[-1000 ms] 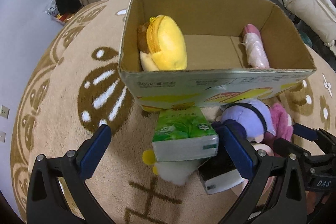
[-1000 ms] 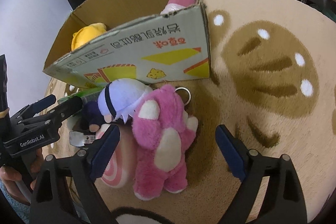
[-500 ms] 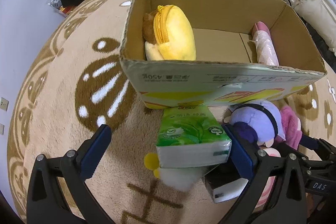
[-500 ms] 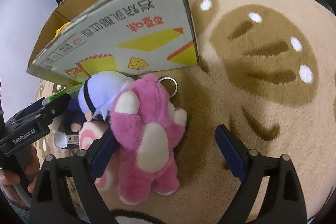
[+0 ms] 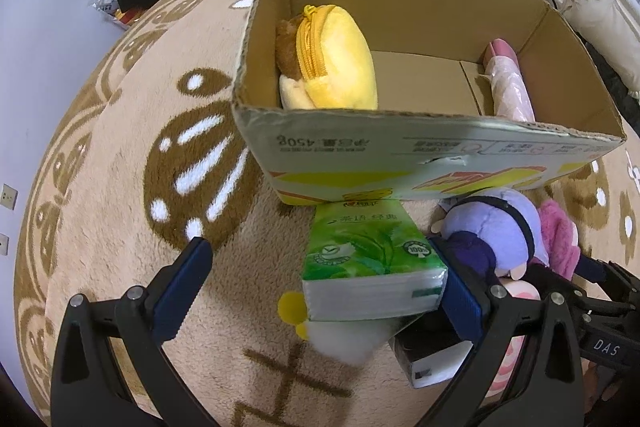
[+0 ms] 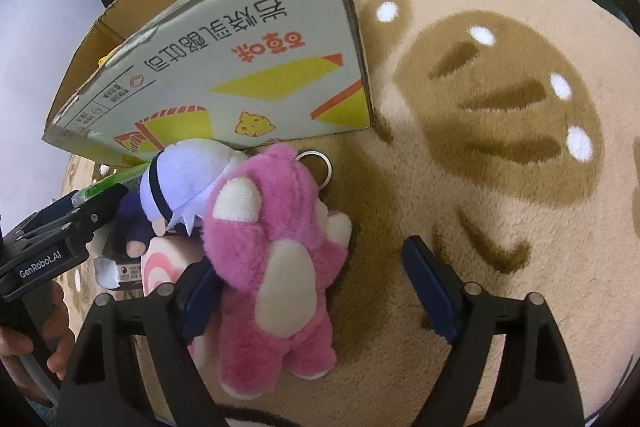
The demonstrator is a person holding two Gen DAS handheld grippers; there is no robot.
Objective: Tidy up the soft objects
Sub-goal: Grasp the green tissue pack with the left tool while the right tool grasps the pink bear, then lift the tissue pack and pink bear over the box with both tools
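A green tissue pack point(image 5: 372, 255) lies on the rug in front of a cardboard box point(image 5: 400, 163), on top of a white and yellow plush point(image 5: 344, 343). My left gripper point(image 5: 320, 287) is open around the pack: the right pad is at its edge, the left pad well apart. A pink plush bear point(image 6: 276, 255) lies between the fingers of my right gripper point(image 6: 316, 297), whose jaws are closing. Its left pad sits at the bear's side and its right pad is clear. A purple plush doll point(image 6: 188, 179) leans on the bear.
Inside the box are a yellow plush pouch point(image 5: 332, 63) and a pink wrapped item point(image 5: 508, 83). A pink swirl cushion point(image 6: 160, 263) and a small black-and-white carton point(image 5: 432, 359) lie under the doll. A hand point(image 6: 36, 343) holds the left tool. Beige patterned rug point(image 6: 500, 147) stretches to the right.
Both grippers have edged closer to the pile. The pink bear now sits deeper between the right fingers, and the tissue pack looms larger between the left fingers.
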